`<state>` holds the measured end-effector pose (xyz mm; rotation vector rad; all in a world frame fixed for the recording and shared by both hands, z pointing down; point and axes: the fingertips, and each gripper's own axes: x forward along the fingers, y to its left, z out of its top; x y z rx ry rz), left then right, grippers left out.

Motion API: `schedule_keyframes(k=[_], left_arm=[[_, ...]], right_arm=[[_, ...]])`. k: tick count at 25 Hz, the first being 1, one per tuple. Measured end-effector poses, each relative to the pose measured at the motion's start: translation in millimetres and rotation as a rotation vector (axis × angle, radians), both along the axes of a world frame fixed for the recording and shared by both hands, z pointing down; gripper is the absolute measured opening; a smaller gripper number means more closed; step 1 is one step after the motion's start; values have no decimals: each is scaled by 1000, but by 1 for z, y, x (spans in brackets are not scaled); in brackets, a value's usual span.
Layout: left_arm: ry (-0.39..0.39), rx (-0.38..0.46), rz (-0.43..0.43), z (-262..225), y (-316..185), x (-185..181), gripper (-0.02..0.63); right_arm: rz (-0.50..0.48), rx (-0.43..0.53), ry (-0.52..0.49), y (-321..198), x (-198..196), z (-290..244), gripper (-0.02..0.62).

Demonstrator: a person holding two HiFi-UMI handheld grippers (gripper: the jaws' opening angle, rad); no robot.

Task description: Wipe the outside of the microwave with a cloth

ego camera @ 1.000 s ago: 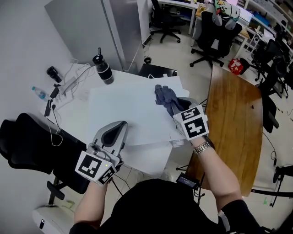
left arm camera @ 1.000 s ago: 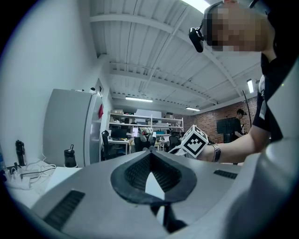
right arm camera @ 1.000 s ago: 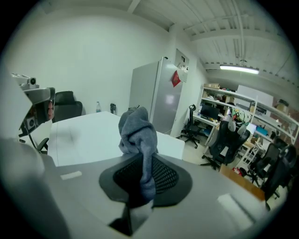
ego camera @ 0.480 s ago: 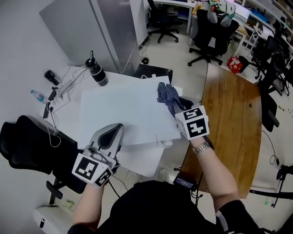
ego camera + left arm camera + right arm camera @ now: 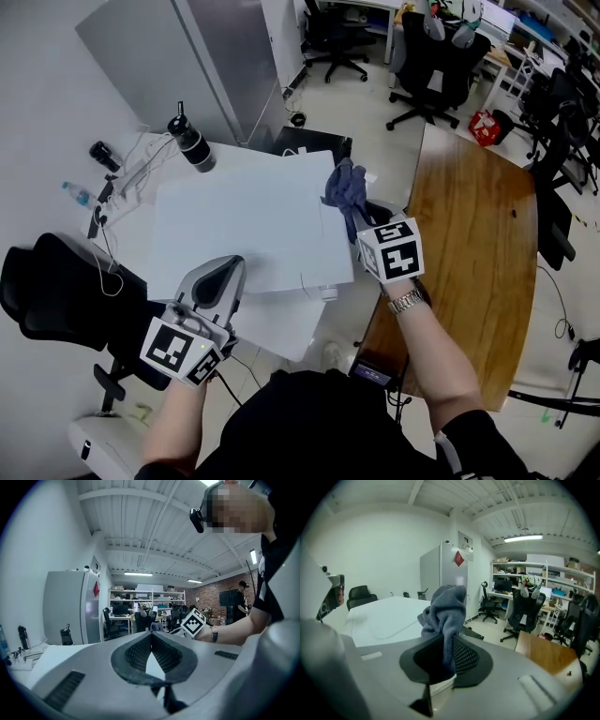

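Note:
The microwave point(image 5: 244, 234) is a white box seen from above, its flat top filling the middle of the head view. My right gripper point(image 5: 361, 220) is shut on a bunched grey-blue cloth point(image 5: 345, 187) that stands up at the top's far right edge. In the right gripper view the cloth point(image 5: 445, 606) rises from between the jaws of the right gripper point(image 5: 445, 656), with the microwave's white top point(image 5: 384, 613) to the left. My left gripper point(image 5: 220, 272) is shut and empty at the near left edge of the top; its closed jaws point(image 5: 151, 637) point across the white surface.
A black bottle point(image 5: 190, 142) stands behind the microwave on the white table, with cables and a small water bottle point(image 5: 77, 192) at far left. A wooden table point(image 5: 469, 244) lies to the right. A black chair point(image 5: 56, 300) is at left, office chairs point(image 5: 436, 66) beyond.
My right gripper has carried the cloth across the top toward its right edge. The left gripper has drifted a little along the near left edge, still shut.

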<state>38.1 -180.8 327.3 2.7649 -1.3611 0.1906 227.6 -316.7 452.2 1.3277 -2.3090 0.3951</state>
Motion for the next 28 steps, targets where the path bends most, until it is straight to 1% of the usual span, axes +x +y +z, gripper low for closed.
schedule_keyframes(k=[6, 14, 28], left_arm=[[-17, -8, -23, 2, 4, 6, 5], [-37, -19, -63, 9, 10, 5, 5], [-74, -44, -126, 19, 24, 2, 5]], right_arm=[[-6, -29, -57, -2, 3, 23, 54], [-10, -89, -77, -1, 4, 74, 54], [-30, -173, -43, -2, 3, 148, 54]])
